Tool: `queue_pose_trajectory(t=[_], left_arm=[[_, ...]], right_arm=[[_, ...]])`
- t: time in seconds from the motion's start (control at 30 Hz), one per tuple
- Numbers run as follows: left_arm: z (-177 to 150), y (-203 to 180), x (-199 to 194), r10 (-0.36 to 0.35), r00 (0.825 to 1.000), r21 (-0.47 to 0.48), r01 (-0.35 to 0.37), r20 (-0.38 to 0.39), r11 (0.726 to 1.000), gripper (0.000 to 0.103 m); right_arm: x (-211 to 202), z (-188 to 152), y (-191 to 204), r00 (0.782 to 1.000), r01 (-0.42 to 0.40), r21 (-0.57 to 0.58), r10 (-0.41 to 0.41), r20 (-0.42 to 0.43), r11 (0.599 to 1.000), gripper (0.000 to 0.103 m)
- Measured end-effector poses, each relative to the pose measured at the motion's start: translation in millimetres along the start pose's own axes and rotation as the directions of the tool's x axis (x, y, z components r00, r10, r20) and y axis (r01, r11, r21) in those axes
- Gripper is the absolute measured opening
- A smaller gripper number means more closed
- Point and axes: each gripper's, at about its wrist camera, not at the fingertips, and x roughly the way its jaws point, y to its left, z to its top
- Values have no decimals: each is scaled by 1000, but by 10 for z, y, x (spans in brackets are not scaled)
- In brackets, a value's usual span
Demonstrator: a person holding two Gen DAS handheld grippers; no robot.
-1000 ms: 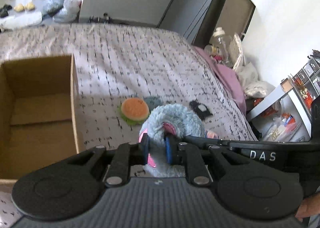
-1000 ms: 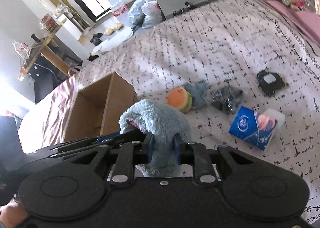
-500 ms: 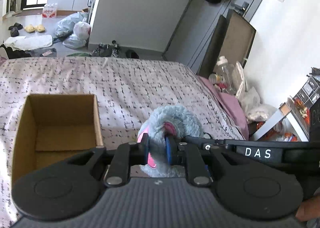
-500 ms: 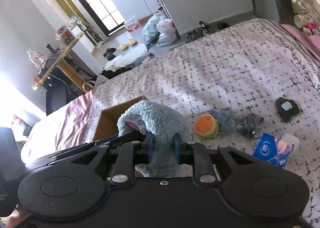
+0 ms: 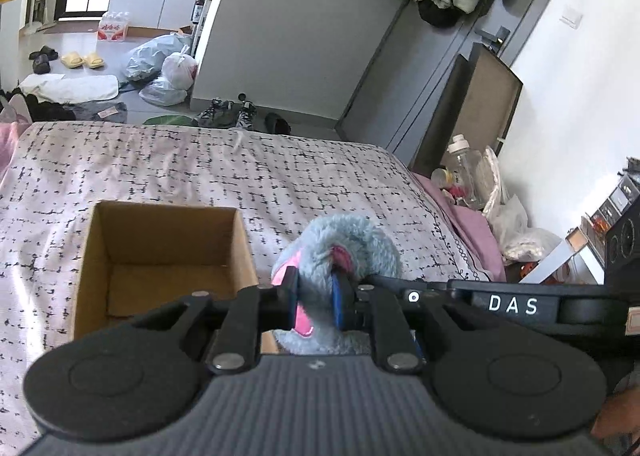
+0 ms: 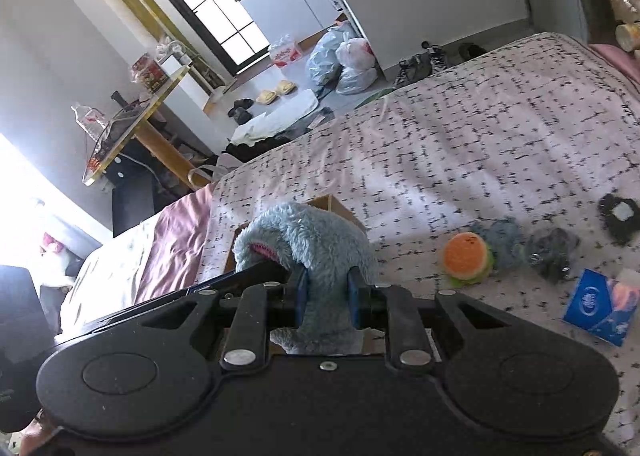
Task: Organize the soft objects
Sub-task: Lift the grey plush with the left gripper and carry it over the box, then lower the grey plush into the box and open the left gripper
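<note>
Both claws have risen with the blue plush toy (image 5: pixel 344 244) since the earlier frames, and the cardboard box (image 5: pixel 160 256) that was cut off at the left edge of the left wrist view now shows whole, smaller and farther down. The left claw (image 5: pixel 314 298) pinches the toy's furry body, its pink parts showing beside the left finger. The right claw (image 6: pixel 326 298) is clamped on the same toy (image 6: pixel 308 240) from the other side, so the toy hangs between the two above the bed (image 5: pixel 240 175).

Open at the top, the box sits on the bedspread to the left of the toy, and its right wall passes just beside the left claw's finger. Its floor shows bare cardboard. Bedspread lies open on the far side of the box up to the bed's far edge.

From the right wrist view, only a corner of the box (image 6: pixel 336 207) shows behind the toy. To the right on the bed lie a burger plush (image 6: pixel 468 260), a small blue fluffy thing (image 6: pixel 502 236), a dark bundle (image 6: pixel 554 254), a black item (image 6: pixel 619 215) and a blue tissue pack (image 6: pixel 596 306), all well apart from the box.
</note>
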Motion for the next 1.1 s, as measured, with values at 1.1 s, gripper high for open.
queue_pose_trajectory(t=[1.1], left_arm=[[200, 1300, 240, 141, 990, -201, -144, -29, 969, 17]], right_arm=[[1330, 43, 549, 993, -36, 85, 45, -113, 996, 25]])
